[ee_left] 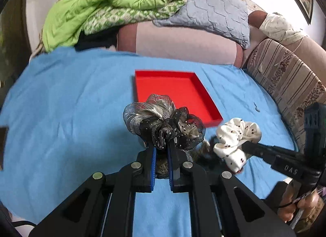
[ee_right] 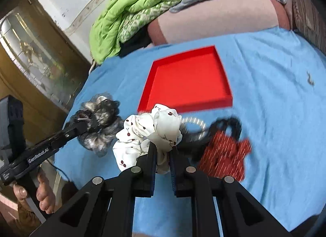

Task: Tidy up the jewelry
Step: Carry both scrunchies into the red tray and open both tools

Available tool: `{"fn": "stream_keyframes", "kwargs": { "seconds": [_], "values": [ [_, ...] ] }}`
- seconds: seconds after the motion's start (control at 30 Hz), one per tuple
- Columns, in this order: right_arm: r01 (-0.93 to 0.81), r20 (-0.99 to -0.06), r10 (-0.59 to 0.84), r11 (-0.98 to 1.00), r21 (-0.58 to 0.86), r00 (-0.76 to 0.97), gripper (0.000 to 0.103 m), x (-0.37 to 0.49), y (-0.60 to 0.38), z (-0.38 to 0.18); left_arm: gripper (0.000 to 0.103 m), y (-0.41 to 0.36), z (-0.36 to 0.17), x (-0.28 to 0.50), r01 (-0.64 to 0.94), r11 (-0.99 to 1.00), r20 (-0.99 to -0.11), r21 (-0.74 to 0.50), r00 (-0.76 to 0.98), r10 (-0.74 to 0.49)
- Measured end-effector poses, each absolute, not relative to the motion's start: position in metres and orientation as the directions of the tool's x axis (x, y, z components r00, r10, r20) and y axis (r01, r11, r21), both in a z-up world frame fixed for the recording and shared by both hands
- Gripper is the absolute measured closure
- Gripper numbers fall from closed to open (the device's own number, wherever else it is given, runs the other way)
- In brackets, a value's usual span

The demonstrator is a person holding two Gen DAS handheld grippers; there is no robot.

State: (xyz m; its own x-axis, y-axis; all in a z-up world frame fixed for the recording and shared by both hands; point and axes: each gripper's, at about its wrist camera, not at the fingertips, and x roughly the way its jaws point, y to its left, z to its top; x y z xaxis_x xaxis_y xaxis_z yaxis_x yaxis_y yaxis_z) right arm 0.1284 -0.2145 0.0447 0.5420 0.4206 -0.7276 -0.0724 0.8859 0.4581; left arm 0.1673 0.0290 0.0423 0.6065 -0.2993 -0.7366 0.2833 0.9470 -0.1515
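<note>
While each hand-held gripper pinches a scrunchie, left (ee_left: 162,147) grey-black (ee_left: 163,122), right (ee_right: 163,151) white (ee_right: 150,135), red tray (ee_right: 224,73) beyond, rim clear.

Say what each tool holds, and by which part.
Left tool: black-and-silver scrunchie, by its near edge. Right tool: white cherry-print scrunchie, by a near fold.

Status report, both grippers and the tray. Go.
Left gripper shut on black-silver scrunchie. Right gripper shut on white scrunchie. Red tray empty, path clear.
</note>
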Motion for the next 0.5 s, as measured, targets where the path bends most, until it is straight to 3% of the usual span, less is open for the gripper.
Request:
{"fn": "stream_keyframes", "kwargs": {
  "seconds": [0.5],
  "values": [
    [0.033,-0.755,0.319,0.911,0.411,0.573,0.090,0.263,-0.244,0.036,0.094,-0.007,0.013,0.324,0.255,0.959,-0.796,-0.122,0.553,-0.248]
  ]
}}
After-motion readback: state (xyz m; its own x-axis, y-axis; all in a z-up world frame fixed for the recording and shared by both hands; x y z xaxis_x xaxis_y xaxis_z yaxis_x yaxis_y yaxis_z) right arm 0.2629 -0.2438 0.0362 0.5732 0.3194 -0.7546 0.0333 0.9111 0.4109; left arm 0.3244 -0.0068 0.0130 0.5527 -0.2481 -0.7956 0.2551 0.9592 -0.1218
